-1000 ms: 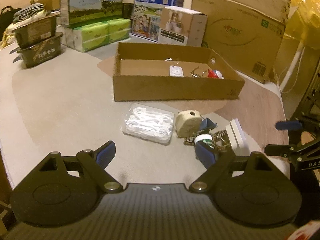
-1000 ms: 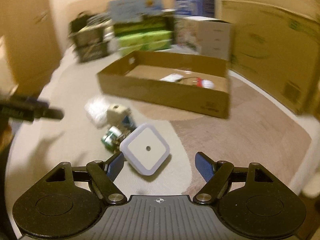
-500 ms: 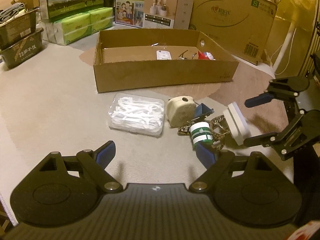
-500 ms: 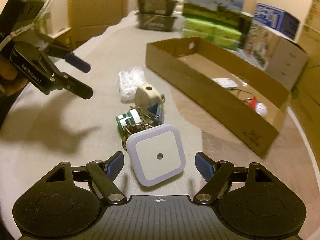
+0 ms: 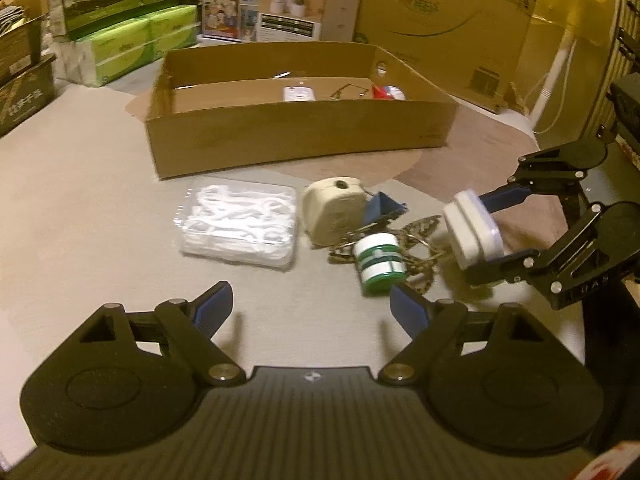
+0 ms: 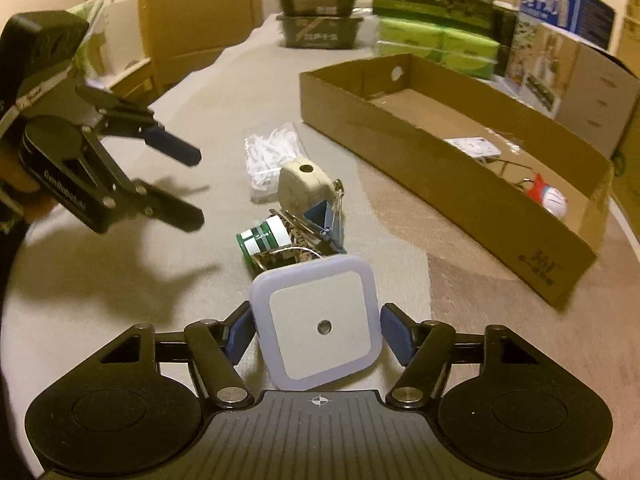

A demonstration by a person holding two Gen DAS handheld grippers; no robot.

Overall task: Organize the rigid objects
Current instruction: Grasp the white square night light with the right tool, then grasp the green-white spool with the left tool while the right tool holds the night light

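Right tool now clamps night light, apparently lifted; earlier only straddled. Left tool stays open.

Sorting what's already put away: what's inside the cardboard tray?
Inside the cardboard tray: a white plug-like device, a thin wire piece and a red-and-white object. Its near wall hides the floor just behind it.
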